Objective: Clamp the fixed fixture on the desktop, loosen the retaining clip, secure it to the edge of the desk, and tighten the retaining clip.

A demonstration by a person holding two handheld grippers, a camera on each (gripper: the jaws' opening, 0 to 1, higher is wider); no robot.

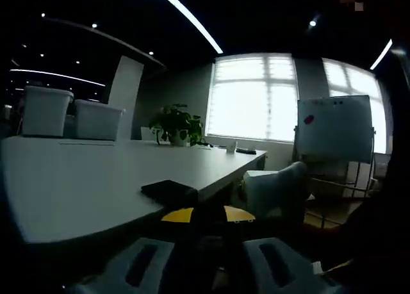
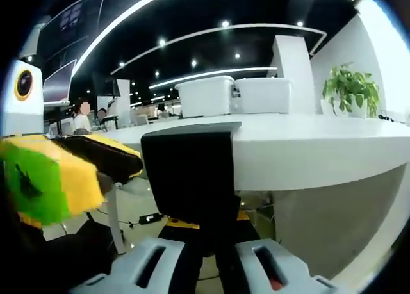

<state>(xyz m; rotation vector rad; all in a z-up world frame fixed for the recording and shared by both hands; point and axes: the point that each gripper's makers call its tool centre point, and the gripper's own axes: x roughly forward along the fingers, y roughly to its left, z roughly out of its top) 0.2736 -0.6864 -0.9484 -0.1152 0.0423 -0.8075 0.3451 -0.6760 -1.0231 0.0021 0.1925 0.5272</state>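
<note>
Office interior with dark ceiling, strip lights and bright windows (image 1: 253, 97). A long white desk (image 1: 77, 185) carries two white storage bins (image 1: 45, 111) at its far end and a potted plant (image 1: 176, 124) near the windows; a rolling whiteboard (image 1: 334, 129) stands to the right.

Left gripper view: the black clamp fixture (image 1: 170, 191) sits at the near edge of the desk, its flat upper plate lying on the desktop. A yellow part (image 1: 208, 214) shows just below the desk edge. The left gripper (image 1: 208, 265) rises from below with its two pale jaws set apart; dark material lies between them, but whether they press on the fixture cannot be told.

Right gripper view: the same fixture (image 2: 192, 172) appears from the side as a black C-shaped body hooked over the rounded desk edge (image 2: 307, 150), the plate on top and the body hanging beneath. The right gripper (image 2: 208, 265) has its jaws on either side of the fixture's lower stem, close against it. The other gripper, yellow and green (image 2: 48, 182), enters from the left, near the fixture's black side part.
</note>
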